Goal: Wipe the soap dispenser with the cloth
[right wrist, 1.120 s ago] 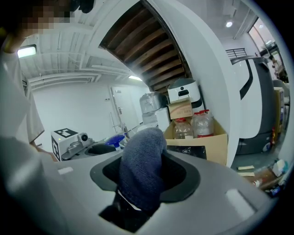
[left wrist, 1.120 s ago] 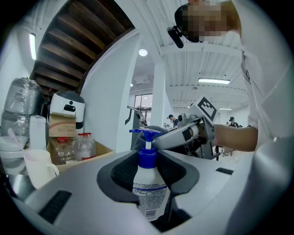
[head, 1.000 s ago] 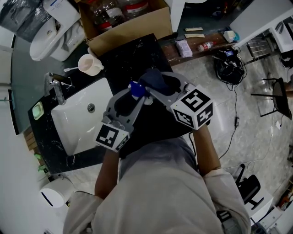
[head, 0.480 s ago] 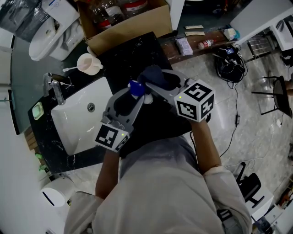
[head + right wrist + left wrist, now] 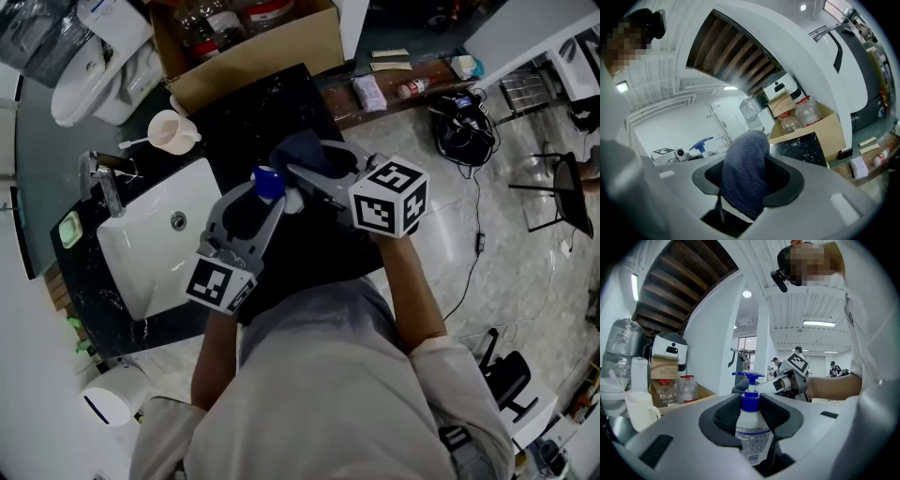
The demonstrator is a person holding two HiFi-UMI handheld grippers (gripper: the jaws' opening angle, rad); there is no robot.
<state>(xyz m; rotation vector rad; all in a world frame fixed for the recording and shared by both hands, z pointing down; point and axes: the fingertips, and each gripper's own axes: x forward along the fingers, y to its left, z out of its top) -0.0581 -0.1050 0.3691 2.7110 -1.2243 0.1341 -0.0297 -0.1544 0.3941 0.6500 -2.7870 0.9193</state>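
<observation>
Holding the soap dispenser [image 5: 751, 430] upright, the left gripper [image 5: 255, 202] has its 2 jaws closed on the bottle, above the dark counter [image 5: 267, 98] just beside the sink [image 5: 150, 248]. The right gripper [image 5: 314, 172] is clamped on the dark blue cloth [image 5: 745, 171], which sits just right of the pump head. I think the cloth must travel left, then stroke along the vertical bottle.

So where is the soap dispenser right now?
Head view, centre: the soap dispenser is clamped in the left gripper over the black counter, right of the sink, with the cloth in the right gripper beside its pump.
</observation>
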